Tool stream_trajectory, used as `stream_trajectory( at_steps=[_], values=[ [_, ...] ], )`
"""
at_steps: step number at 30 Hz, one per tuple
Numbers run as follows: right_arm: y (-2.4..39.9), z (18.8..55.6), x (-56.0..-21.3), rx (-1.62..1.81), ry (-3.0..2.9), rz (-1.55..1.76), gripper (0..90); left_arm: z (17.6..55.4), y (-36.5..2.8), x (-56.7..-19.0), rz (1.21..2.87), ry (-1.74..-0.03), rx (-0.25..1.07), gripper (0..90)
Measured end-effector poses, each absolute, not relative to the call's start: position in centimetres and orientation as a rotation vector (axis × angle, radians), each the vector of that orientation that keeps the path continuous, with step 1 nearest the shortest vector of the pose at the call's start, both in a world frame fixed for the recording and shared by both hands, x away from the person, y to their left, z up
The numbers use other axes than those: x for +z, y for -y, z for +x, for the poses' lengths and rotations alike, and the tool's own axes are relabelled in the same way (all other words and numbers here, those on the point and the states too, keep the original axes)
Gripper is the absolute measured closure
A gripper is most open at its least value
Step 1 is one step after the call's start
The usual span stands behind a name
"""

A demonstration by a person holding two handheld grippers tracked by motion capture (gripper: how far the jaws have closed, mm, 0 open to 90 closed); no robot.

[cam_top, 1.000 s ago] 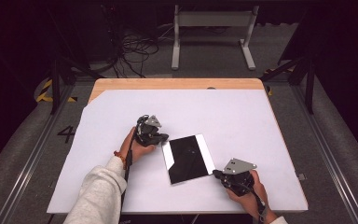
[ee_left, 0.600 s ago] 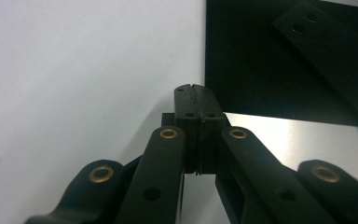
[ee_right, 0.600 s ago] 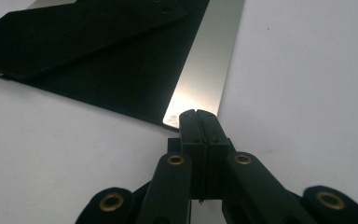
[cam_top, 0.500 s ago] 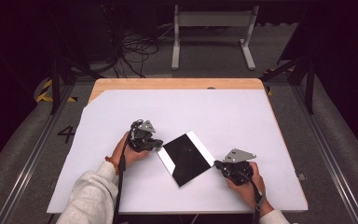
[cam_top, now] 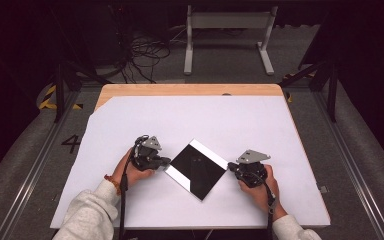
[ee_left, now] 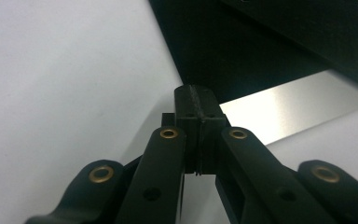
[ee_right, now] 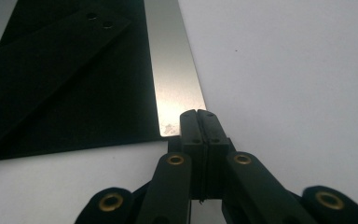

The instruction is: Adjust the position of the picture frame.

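**Two grippers turn a black square on a white table**

At lower left of the high view, the left gripper (cam_top: pixel 164 162) touches the square's (cam_top: pixel 196 169) left corner, jaws pressed together on nothing. The square, silver-edged, lies at lower centre, now turned to a diamond from nearly straight a second ago. At lower right, the right gripper (cam_top: pixel 231 169), jaws likewise together, meets its right corner. The pair seem to be rotating it.

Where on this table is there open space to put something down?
The far half of the white table, between the wooden edge and the black plate, is bare. So are the near corners. The middle front is crowded: the left hand-held gripper and right hand-held gripper flank the plate.
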State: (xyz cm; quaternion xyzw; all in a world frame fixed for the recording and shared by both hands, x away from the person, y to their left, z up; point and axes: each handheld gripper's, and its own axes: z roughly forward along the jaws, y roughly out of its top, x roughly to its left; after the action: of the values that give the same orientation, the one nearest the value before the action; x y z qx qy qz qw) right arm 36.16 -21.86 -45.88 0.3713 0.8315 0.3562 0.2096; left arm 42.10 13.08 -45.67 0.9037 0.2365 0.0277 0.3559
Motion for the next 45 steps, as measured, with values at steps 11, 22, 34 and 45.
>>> stream_trajectory(
  at_steps=[11, 22, 34, 45],
  values=[
    [22.0, 37.5, -45.9, 0.988, -2.297, 1.043, 90.0, 40.3, -13.2, -45.9, 2.314, -0.587, 0.087, 87.9],
    [21.6, 35.5, -45.9, 1.026, -2.362, 0.995, 90.0, 40.0, -13.6, -46.0, 2.312, -0.582, 0.055, 86.7],
    [21.2, 36.0, -46.0, 1.026, -2.351, 1.001, 90.0, 38.8, -13.4, -46.1, 2.311, -0.540, 0.007, 89.8],
    [21.5, 37.5, -46.0, 1.049, -2.338, 1.053, 90.0, 36.7, -12.6, -46.1, 2.328, -0.490, -0.004, 89.8]
  ],
)
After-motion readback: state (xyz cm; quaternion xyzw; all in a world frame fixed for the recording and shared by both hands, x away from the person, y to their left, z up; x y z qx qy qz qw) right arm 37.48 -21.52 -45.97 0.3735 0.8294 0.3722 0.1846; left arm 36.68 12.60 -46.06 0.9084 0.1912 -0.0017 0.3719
